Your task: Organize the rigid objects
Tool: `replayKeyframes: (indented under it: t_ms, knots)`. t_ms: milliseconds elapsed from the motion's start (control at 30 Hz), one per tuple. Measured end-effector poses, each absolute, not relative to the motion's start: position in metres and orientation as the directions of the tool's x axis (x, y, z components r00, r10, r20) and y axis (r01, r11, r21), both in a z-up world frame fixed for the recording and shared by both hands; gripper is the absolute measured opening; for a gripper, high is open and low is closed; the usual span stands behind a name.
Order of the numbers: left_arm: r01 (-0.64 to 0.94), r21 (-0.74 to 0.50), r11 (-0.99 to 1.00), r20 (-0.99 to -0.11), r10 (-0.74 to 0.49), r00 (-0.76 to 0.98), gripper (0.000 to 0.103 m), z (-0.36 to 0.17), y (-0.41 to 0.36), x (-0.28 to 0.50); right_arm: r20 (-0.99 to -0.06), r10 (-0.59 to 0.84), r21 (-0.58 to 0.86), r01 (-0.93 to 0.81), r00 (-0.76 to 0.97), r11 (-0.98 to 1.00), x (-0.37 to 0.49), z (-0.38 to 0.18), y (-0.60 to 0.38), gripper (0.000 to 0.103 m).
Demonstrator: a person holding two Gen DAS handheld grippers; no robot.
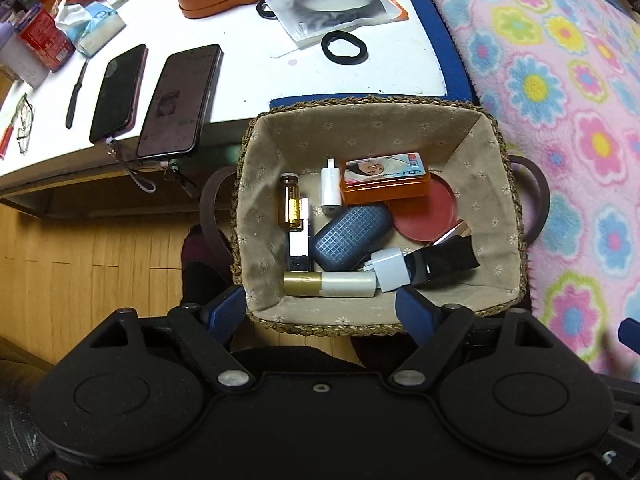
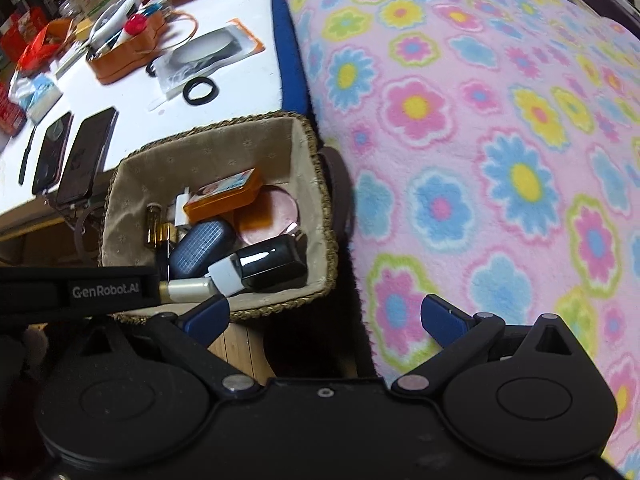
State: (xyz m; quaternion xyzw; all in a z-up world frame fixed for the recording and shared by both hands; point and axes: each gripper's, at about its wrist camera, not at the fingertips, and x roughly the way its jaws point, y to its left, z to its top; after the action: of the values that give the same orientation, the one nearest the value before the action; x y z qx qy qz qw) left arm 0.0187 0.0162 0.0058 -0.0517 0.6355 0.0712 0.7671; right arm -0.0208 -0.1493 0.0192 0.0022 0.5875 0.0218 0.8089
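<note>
White table [image 1: 248, 80] beside flowered pink blanket [image 2: 500, 160], wood floor [image 1: 100, 248]; both tools released, empty.

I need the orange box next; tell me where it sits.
Left wrist view: the orange box lies in the woven basket, toward the far wall, overlapping the red disc, right of the white plug.

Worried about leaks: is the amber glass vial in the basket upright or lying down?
Lying down. The amber vial rests on its side on the basket lining, cap toward the table.

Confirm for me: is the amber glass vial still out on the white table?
No, the amber glass vial lies inside the woven basket, beside the white plug adapter.
</note>
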Motion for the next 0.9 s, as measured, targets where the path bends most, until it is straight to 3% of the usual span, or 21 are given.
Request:
replayKeyframes:
  t_ms: [900]
  knots:
    - [-0.131, 0.022, 0.991, -0.986, 0.043, 0.161, 0.077, 0.000, 0.008, 0.021, -0.950, -0.003, -0.002, 0.004, 0.312, 1.000, -0.005, 0.018, -0.157, 0.103]
